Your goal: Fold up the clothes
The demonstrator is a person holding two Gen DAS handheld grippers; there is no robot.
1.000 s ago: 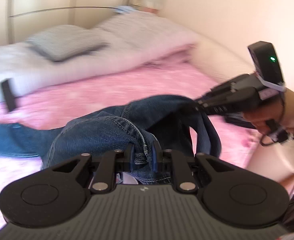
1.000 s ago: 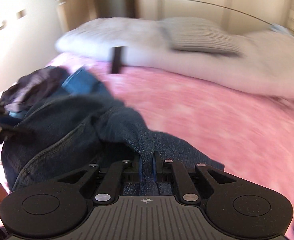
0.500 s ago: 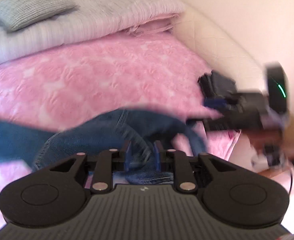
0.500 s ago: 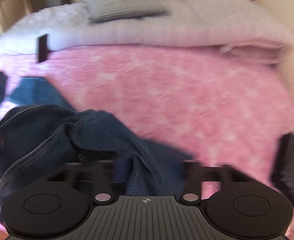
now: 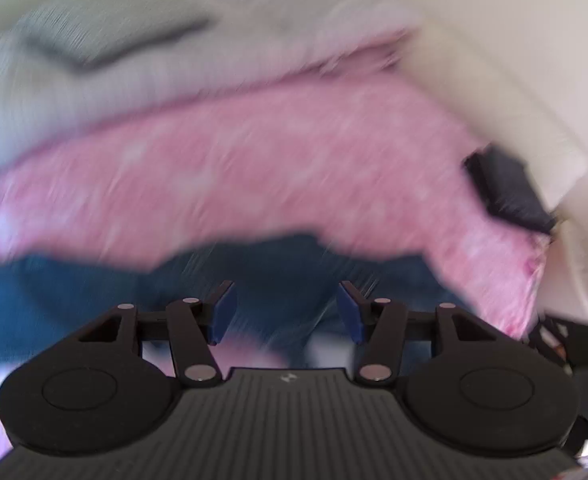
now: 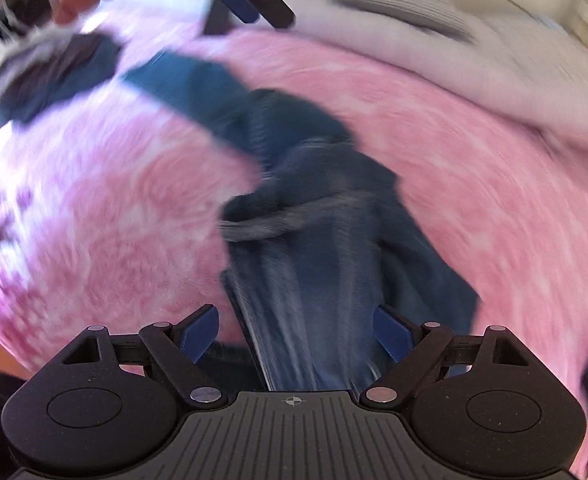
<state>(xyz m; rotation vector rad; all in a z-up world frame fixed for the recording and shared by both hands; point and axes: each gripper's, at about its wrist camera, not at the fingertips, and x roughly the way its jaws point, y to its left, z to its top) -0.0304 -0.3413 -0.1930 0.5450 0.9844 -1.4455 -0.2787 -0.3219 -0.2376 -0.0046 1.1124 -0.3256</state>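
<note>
Jeans (image 6: pixel 318 208): blue denim, crumpled on pink bed (image 6: pixel 105 216), blurred. Left gripper (image 5: pixel 285 312): jaws opening, denim between them, pads clear of it. Right gripper (image 6: pixel 296 332): jaws wide, denim between, ungripped. Grey pillow (image 5: pixel 105 36) beyond.

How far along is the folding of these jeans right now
Done: the jeans lie on the pink bedspread. In hand: nothing; the left gripper is opening and the right gripper is open, clamping no denim. Left: they lie bunched, unfolded, so the folding itself.
</note>
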